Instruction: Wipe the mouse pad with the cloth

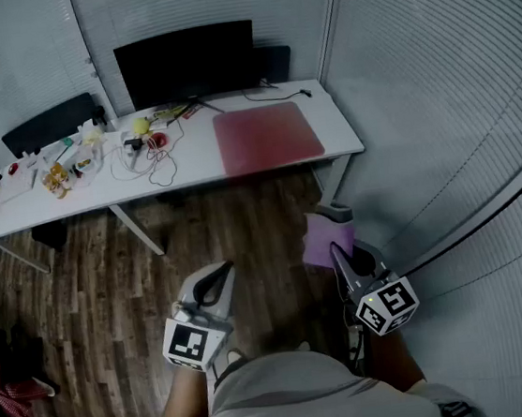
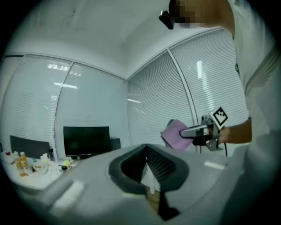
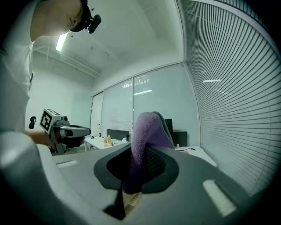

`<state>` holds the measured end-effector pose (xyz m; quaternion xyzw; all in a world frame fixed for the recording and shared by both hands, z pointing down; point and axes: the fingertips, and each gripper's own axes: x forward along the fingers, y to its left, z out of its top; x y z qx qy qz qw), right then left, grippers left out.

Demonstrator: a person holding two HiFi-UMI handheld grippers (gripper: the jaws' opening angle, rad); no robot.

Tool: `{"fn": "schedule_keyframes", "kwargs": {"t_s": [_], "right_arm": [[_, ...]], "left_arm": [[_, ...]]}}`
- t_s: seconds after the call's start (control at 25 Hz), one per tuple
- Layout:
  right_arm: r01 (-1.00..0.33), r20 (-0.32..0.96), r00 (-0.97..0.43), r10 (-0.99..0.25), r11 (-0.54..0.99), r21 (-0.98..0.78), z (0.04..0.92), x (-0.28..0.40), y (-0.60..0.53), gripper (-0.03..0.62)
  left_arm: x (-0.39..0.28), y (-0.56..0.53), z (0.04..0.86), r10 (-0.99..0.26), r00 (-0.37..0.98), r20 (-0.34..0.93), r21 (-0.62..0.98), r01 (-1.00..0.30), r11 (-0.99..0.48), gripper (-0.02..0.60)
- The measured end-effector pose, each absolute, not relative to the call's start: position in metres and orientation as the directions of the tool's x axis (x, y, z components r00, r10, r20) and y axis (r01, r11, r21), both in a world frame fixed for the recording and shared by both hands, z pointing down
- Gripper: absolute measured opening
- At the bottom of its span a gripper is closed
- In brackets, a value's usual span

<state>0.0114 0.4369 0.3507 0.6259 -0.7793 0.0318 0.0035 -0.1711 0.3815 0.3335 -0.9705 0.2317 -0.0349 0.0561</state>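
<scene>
Wiping judged not yet begun: soft purple cloth point(image 1: 324, 238) clamped in the right gripper point(image 1: 341, 257), left gripper point(image 1: 217, 280) jaws together on nothing, both well apart from the large red rectangular mouse pad point(image 1: 266, 136) at twelve o'clock on the long white desk point(image 1: 189, 161).

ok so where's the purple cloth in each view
Head view: the cloth is low and right of centre, pinched in the right gripper.
Left gripper view: the cloth is right of centre, at the tip of the right gripper.
Right gripper view: the cloth is dead centre, standing up between the jaws.
Shared landmark: the black monitor, only a sliver behind the cloth in the right gripper view.
</scene>
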Motion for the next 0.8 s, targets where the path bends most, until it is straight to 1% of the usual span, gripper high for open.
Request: {"fn": "schedule_keyframes", "kwargs": {"t_s": [0.16, 0.28, 0.52, 0.68, 0.8], "right_arm": [[-0.976, 0.059, -0.206, -0.977, 0.201, -0.085, 0.356, 0.014, 0.44, 0.041], [-0.969, 0.045, -0.222, -0.974, 0.215, -0.123, 0.354, 0.012, 0.439, 0.04], [-0.966, 0.041, -0.236, -0.971, 0.229, -0.123, 0.356, 0.003, 0.436, 0.04], [-0.942, -0.004, -0.31, -0.951, 0.307, -0.136, 0.35, -0.015, 0.437, 0.043], [-0.937, -0.008, -0.324, -0.946, 0.322, -0.136, 0.349, -0.028, 0.433, 0.043]], "left_arm": [[-0.172, 0.389, 0.336, -0.44, 0.897, 0.046, -0.099, -0.434, -0.895, 0.003], [-0.174, 0.392, 0.333, -0.431, 0.901, 0.046, -0.092, -0.426, -0.9, 0.003], [-0.184, 0.391, 0.335, -0.451, 0.891, 0.047, -0.066, -0.447, -0.892, 0.003], [-0.194, 0.389, 0.335, -0.449, 0.892, 0.049, -0.069, -0.445, -0.893, 0.003], [-0.204, 0.385, 0.339, -0.446, 0.893, 0.054, -0.071, -0.442, -0.894, 0.003]]}}
